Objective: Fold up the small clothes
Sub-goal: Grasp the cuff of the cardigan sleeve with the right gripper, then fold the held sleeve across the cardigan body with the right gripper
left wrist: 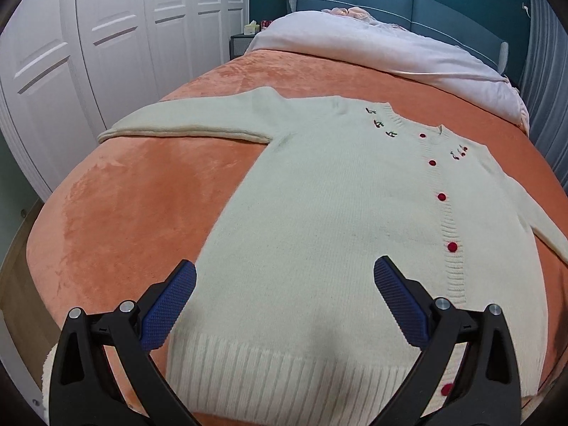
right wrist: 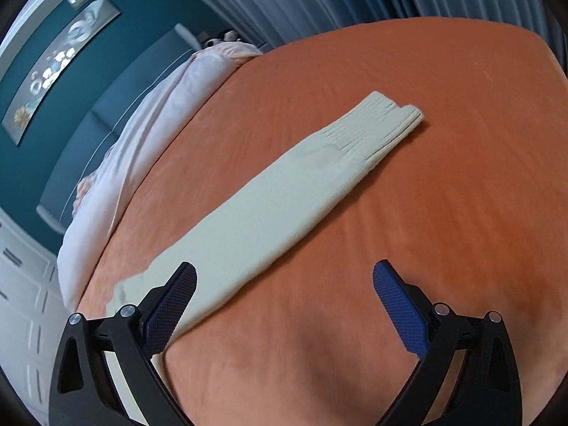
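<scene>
Left wrist view: no readable writing. A cream cardigan (left wrist: 319,220) lies flat on the bed's orange blanket (left wrist: 135,191), hem at the near edge, beneath the wide-open left tool (left wrist: 284,284). Right tool (right wrist: 284,284) gapes wide over its sleeve (right wrist: 269,206). White wardrobes (left wrist: 106,35), teal headboard (left wrist: 390,7).

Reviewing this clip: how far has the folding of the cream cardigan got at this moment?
Barely begun. Done: the cardigan lies spread flat, buttoned front up, on the orange blanket. In hand: nothing; the left gripper is open over the hem, and the right gripper is open near the right sleeve, gripping nothing. Left: both sleeves, including the left sleeve, lie stretched out, and the body is unfolded.
</scene>
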Demonstrator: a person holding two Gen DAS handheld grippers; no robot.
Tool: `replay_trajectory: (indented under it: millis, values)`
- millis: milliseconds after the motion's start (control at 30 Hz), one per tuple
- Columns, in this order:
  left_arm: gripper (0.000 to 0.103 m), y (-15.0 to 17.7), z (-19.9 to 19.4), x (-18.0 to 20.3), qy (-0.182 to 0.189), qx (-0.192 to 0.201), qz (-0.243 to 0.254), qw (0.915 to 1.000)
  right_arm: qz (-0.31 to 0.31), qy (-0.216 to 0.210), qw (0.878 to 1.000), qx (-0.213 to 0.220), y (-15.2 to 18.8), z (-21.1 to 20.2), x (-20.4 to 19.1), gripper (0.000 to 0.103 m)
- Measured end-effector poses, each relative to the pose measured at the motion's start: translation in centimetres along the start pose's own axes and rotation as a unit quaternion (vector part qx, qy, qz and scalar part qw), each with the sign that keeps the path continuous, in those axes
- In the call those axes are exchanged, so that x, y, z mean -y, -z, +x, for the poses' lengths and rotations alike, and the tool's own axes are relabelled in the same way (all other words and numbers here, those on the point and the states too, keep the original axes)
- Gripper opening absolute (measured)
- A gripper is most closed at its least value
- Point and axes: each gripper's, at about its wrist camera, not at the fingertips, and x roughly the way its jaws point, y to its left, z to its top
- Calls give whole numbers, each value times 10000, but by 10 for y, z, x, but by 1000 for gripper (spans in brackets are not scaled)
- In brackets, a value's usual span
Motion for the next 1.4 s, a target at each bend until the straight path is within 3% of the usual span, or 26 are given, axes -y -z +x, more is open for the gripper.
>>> replay_trajectory:
  millis: [133,200,233,267,367,433,533,600,633,667,733,800,867,933,1033,1133,1200,1300,1333,1367,1400]
  values:
    - [98,-8,19,5,-2,-84,18,10000,191,255,9994,134,-12,32,3,98]
    - [98,-12,27,6,17,-112,27,9999,-12,155,9997,168,-17,41,-11,67]
    - [98,-14,30,6,37,-122,22,9999,-62,104,9999,31,-18,46,-18,26]
    - [98,-17,33,5,54,-113,9,9999,-119,100,9999,70,-20,44,-31,11]
    - [98,-26,35,1,87,0,-69,9999,-904,-899,9894,698,-14,-2,-104,11]
    - [98,-35,35,-2,177,70,-195,9996,-1935,-1827,9606,806,20,-43,-180,11]
    - [98,-53,35,-8,463,156,-503,9975,-3373,-2948,8937,249,110,-75,-272,13]
    - [98,-67,36,-9,684,216,-725,9948,-3877,-3298,8590,-558,177,-65,-304,16]
    - [98,-75,37,-7,834,199,-805,9931,-4141,-3257,8448,-935,213,-55,-312,21]
    - [98,-85,39,-5,1007,190,-879,9908,-4306,-3113,8396,-1128,238,-46,-314,22]
    - [98,-98,47,3,1253,152,-949,9874,-4352,-2792,8432,-1473,273,-32,-300,22]
    - [98,-109,62,14,1487,-9,-957,9842,-3992,-2695,8612,-1624,272,-32,-275,26]
    - [98,-118,83,30,1701,-227,-1010,9800,-3584,-2605,8834,-1527,256,-41,-246,39]
    - [98,-123,102,50,2101,-529,-1155,9694,-3233,-2374,9066,-1313,231,-45,-221,55]
    - [98,-129,106,103,2336,-623,-947,9657,-2967,-2067,9243,-1225,203,-34,-200,55]
    - [98,-125,97,180,2083,-363,241,9771,-2726,-1914,9357,-1159,193,-29,-187,55]
    - [98,-115,99,226,1730,-171,1064,9790,-2663,-1864,9392,-1110,194,-29,-176,55]
    - [96,-103,127,262,1198,-138,1644,9790,-2887,-1629,9377,-1045,198,-27,-167,55]
    - [74,-103,138,265,1152,-234,1632,9796,-2907,-1592,9371,-1094,200,-24,-164,55]
    - [45,-106,152,262,1234,-455,1551,9791,-2859,-1605,9376,-1162,199,-21,-161,55]
    - [36,-110,162,246,1449,-636,1294,9789,-2788,-1619,9389,-1207,198,-18,-156,55]
